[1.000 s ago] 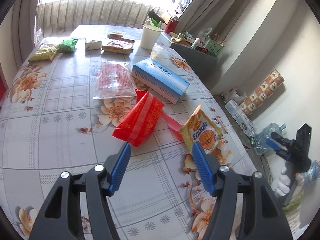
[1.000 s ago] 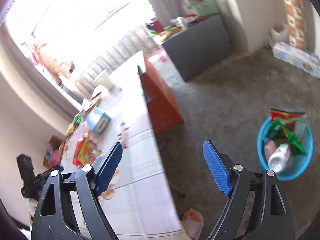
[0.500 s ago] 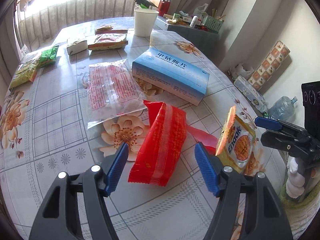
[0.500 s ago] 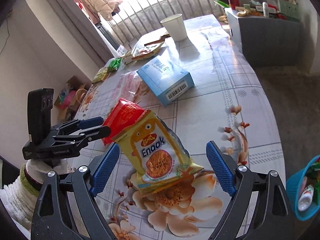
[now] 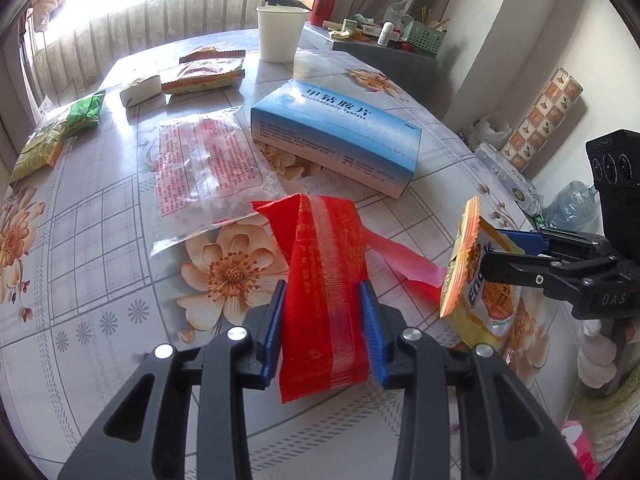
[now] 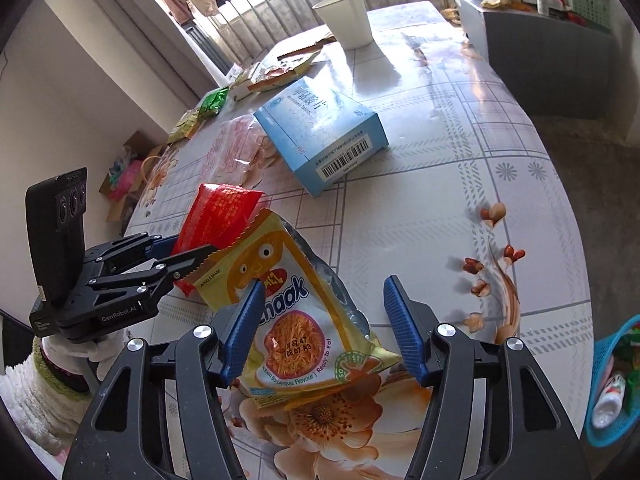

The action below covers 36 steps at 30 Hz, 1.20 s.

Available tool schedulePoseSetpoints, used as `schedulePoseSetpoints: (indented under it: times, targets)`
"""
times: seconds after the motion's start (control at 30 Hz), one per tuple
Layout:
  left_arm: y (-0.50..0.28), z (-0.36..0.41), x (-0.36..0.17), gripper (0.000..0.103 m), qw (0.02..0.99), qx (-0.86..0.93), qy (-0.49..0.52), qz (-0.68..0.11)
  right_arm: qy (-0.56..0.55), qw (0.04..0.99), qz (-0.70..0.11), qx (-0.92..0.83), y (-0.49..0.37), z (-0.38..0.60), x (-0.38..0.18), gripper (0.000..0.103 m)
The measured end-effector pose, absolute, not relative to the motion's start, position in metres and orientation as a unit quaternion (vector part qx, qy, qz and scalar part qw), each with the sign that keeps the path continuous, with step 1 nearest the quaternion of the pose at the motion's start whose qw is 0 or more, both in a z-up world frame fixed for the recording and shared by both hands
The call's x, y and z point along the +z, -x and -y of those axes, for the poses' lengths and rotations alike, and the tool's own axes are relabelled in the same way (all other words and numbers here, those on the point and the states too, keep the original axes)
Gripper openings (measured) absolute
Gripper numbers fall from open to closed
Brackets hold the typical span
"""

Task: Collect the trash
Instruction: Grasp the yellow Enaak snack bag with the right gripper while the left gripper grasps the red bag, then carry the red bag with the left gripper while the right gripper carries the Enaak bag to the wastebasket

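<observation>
- left gripper [image 5: 322, 322] first: it's over the red wrapper [image 5: 320, 264], which lies flat on the flowered table [image 5: 100, 240] with its near end between the blue pads. Jaws are closing and the pads look to be right against the wrapper's two long edges, so I'd call it pinched or about to be.
- my two cents on doing it well: that wrapper is thin and crinkly, so let the squeeze finish before lifting. It'll probably buckle, which is fine, but lift early and it may slide out.
- the pink strip [image 5: 400, 258] trails off the wrapper toward 3 o'clock. I'd watch it doesn't drag on anything.
- pose: the left one tilts steeply down at the table, fingers pointing to 12 o'clock, a white glove [image 6: 64, 360] holding it.
- over to the right gripper [image 6: 324, 332]: the yellow Snaak noodle packet [image 6: 296, 320] stands propped up near the table's edge, between the pads. Jaws are closing, the left pad touches the packet's face, but the right pad is still off it, so no grip yet.
- it's puffy and foil-slick, so I'd bite across the body rather than the top seal.
- pose: also angled steeply down, coming in from 6 o'clock, alongside the other gripper.
- the blue basket [image 6: 612, 384] with trash already in it sits on the floor at 4 o'clock from the right gripper. I guess that's where both go.
</observation>
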<state>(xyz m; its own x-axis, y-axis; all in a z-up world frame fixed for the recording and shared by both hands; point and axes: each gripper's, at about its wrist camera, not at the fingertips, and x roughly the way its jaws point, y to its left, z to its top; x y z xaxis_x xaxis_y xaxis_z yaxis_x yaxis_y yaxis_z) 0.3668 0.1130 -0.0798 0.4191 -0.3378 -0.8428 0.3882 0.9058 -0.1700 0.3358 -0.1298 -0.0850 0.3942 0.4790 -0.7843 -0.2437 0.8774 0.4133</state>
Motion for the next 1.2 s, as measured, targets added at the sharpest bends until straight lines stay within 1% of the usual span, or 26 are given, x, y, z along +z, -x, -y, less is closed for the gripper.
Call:
schedulePoseSetpoints:
  times: [0.13, 0.17, 0.2, 0.47, 0.6, 0.8, 1.2]
  targets:
    - [-0.363, -0.113, -0.080, 0.031, 0.845, -0.210, -0.031, -0.491, -0.090, 0.832, -0.506, 0.210, -0.332, 0.121, -0.086, 0.048]
    - [-0.362, -0.113, -0.080, 0.027, 0.845, -0.210, -0.032, -0.490, -0.082, 0.833, -0.506, 0.207, -0.331, 0.119, -0.085, 0.046]
    - [-0.361, -0.113, -0.080, 0.027, 0.846, -0.209, -0.033, -0.490, -0.076, 0.833, -0.507, 0.206, -0.330, 0.117, -0.085, 0.041]
    - [-0.346, -0.110, -0.074, 0.025, 0.854, -0.209, -0.040, -0.475, -0.079, 0.830, -0.515, 0.199, -0.325, 0.119, -0.087, 0.015]
    - [-0.341, -0.109, -0.069, 0.024, 0.857, -0.209, -0.038, -0.470, -0.086, 0.832, -0.512, 0.197, -0.317, 0.125, -0.085, 0.008]
    - [-0.334, -0.108, -0.063, 0.024, 0.860, -0.209, -0.038, -0.463, -0.093, 0.838, -0.503, 0.190, -0.303, 0.136, -0.077, 0.003]
    - [-0.309, -0.106, -0.040, 0.024, 0.872, -0.212, -0.038, -0.440, -0.118, 0.858, -0.467, 0.175, -0.269, 0.161, -0.047, 0.000]
